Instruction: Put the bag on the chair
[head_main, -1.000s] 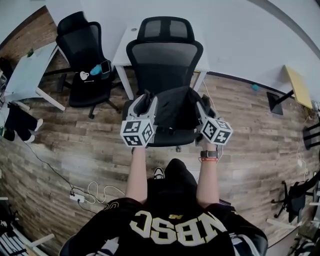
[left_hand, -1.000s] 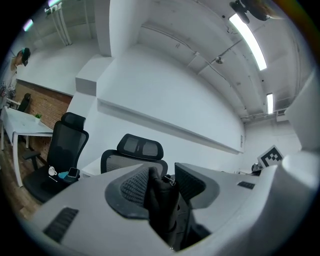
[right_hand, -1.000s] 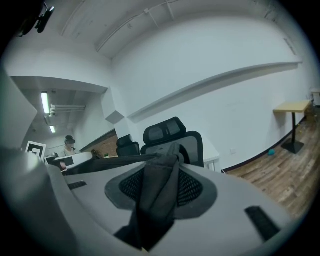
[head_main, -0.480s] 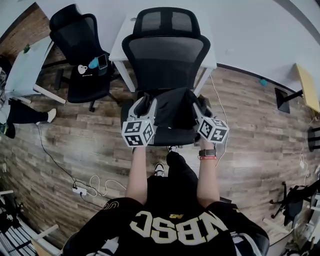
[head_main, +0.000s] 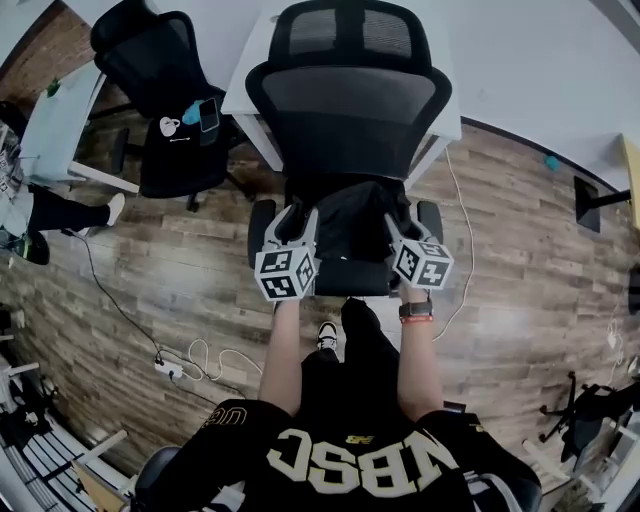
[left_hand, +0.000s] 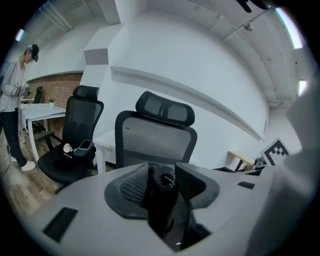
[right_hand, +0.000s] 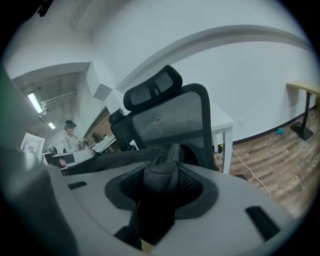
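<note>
At the left, a fold of the black bag (head_main: 350, 222) is clamped by the left gripper (head_main: 293, 216). The bag is held over the seat of the chair (head_main: 345, 110), its long axis stretched left to right. Its other end is pinched by the right gripper (head_main: 401, 222).

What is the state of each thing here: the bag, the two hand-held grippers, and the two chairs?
bag: held at both sides, over the seat of the near chair; contact unclear.
left hand-held gripper: shut on bag.
right hand-held gripper: shut on bag.
near chair: upright, seat beneath the bag.
far chair: upright, small items on its seat.
</note>
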